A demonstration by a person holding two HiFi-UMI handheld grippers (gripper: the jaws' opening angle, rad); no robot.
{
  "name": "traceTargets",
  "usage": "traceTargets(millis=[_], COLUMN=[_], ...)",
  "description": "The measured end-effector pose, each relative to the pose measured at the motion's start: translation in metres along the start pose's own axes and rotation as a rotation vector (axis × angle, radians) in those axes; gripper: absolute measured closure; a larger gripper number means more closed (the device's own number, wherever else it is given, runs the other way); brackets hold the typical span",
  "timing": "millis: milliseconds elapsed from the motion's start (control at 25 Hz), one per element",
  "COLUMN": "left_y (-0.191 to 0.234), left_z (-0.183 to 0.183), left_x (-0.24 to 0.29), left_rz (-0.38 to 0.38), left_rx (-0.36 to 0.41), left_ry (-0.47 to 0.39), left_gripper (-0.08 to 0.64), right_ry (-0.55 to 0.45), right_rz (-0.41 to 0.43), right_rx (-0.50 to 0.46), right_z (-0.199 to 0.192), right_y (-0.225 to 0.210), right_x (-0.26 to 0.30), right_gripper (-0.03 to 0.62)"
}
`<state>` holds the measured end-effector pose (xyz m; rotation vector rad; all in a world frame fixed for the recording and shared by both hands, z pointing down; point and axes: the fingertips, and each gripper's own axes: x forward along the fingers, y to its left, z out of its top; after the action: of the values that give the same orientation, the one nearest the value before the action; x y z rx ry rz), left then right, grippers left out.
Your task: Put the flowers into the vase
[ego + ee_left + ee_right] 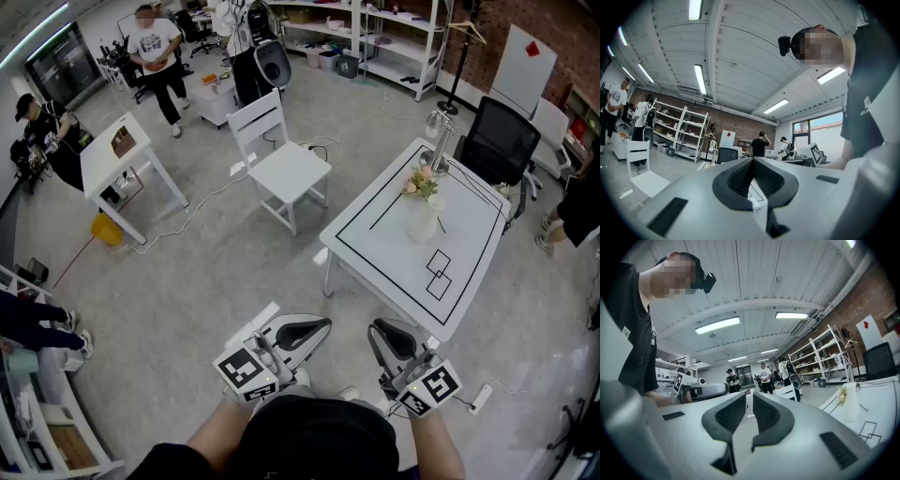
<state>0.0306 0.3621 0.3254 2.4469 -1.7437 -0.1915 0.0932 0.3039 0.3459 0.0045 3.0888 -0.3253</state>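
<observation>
My left gripper [752, 162] is closed, its two dark pads pressed together with nothing between them. My right gripper [749, 398] has its jaws a narrow slit apart, and that slit is empty too; through it I see only floor and people far across the room. Both grippers point level, side by side in front of my body and over bare floor, so I carry no flower in either one.

The vase [422, 221] stands upright on the white desk [469, 255], ahead of my right gripper and off to its right side, well apart from it. It is farther again from my left gripper. The flowers [421, 181], a small pink and green bunch, sit in the mouth of the vase with their heads above its rim.

From this I judge the task to be as good as done, since the bunch is in the vase and I see no loose flower on the desk near it. One thin dark streak [441, 225] lies on the desk just beside the vase, on the side away from my grippers. It is too small for me to tell whether it is a stray stem or only a mark. If it is a stem, that one piece would be left to put in. Otherwise nothing remains for either gripper.
</observation>
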Motion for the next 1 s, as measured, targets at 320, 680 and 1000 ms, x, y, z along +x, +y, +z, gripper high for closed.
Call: traceTargets(millis=[320,680,1000], left_y=[0.006,0.017,0.044], left_z=[-0.012,-0.023,-0.023], left_x=[0.000,0.001,-0.009], left_rz=[0.002,0.002,0.007], left_rx=[-0.018,-0.027,-0.049], left_ry=[0.029,0.063,0.065], left_gripper=[0.556,0.555,0.557], right_ry=[0.014,-0.002,0.029], right_rz=[-0.007,-0.055,-0.090], right_rx=[0.002,0.082,0.095], right_z=[-0.005,-0.009,-0.017], right_y=[0.000,-0.016,-0.022], right_x=[0.002,0.006,0.027], right_gripper=[0.537,0.537,0.537])
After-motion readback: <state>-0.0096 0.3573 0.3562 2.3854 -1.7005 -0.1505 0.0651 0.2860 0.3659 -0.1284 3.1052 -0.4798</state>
